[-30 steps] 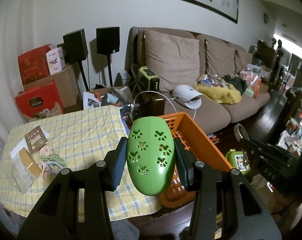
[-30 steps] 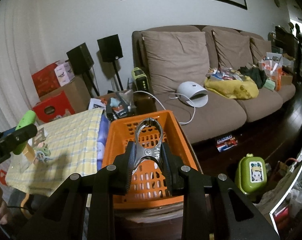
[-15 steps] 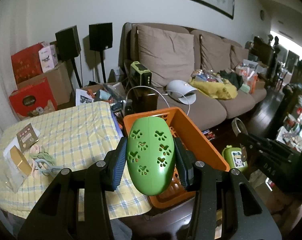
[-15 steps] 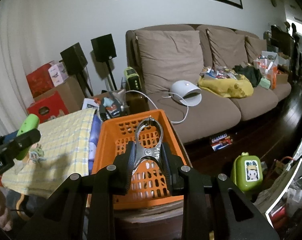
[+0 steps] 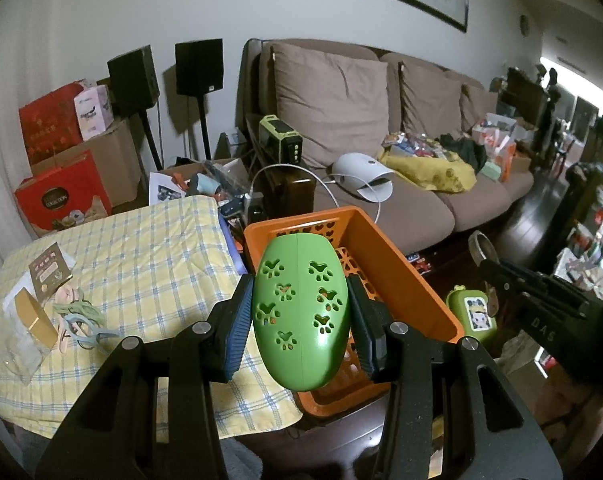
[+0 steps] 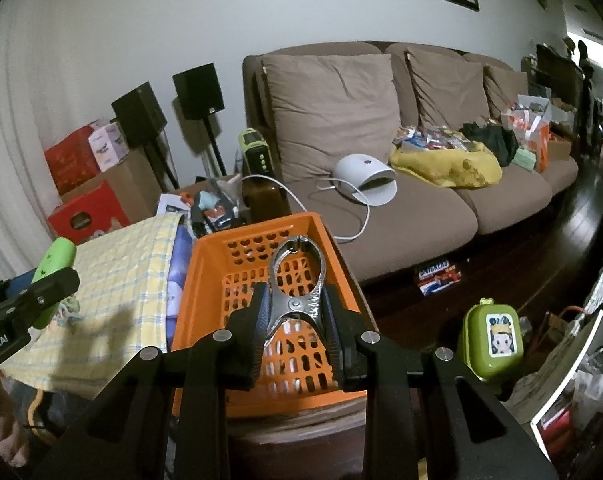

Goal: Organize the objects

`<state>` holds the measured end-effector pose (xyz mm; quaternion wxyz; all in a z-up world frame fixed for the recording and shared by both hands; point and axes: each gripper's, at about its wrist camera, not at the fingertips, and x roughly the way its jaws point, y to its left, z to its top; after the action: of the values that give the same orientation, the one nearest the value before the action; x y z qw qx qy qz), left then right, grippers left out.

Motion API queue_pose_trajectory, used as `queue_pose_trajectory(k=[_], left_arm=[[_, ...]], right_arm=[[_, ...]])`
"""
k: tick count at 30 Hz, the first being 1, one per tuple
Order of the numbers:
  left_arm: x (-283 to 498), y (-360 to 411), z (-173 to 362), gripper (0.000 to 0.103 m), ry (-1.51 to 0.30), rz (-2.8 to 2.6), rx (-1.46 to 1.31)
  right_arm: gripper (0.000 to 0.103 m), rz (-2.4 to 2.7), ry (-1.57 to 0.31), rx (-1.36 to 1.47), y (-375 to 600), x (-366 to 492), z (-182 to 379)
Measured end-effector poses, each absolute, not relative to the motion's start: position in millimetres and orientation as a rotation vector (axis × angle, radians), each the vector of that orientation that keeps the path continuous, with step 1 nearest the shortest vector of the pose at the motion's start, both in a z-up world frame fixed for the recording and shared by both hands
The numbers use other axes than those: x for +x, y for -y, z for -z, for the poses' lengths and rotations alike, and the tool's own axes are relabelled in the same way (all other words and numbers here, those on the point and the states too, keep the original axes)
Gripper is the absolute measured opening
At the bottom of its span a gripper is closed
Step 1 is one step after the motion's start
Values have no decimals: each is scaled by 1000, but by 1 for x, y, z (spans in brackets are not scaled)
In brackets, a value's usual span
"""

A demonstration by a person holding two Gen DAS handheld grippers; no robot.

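left gripper [image 5: 301, 320] clamped on green oval plastic case with paw-print holes [image 5: 301, 308], held above near-left edge of orange perforated plastic basket [image 5: 385, 248]. right gripper [image 6: 297, 320] pinched on shiny metal nutcracker tong [image 6: 297, 280], over basket middle. best: get both fully inside the rim, lower close to floor, then let go, one at a time to avoid clashing.

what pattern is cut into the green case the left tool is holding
Paw-print cutouts across the green case, clearest in the left wrist view.
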<state>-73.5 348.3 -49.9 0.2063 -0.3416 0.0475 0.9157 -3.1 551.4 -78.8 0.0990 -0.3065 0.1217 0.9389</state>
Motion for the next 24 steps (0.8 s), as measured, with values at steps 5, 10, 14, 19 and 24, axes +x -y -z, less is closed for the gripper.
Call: queue_pose_trajectory(k=[5, 10, 14, 19, 24], left_arm=[[-77, -349, 57, 42, -132, -2549, -973], [-78, -347, 60, 42, -121, -2548, -970], [-77, -350, 56, 42, -123, -2556, -932], [-77, -354, 60, 42, -127, -2553, -932], [-80, -353, 67, 42, -128, -2552, -961]], right_arm=[[26, -2761, -376, -951, -555, -10, 91], [26, -2762, -361, -961, -552, -11, 92], [26, -2760, -365, -964, -552, -11, 92], [26, -2752, -365, -974, -552, -12, 95], [26, -2735, -351, -1008, -554, -18, 104]])
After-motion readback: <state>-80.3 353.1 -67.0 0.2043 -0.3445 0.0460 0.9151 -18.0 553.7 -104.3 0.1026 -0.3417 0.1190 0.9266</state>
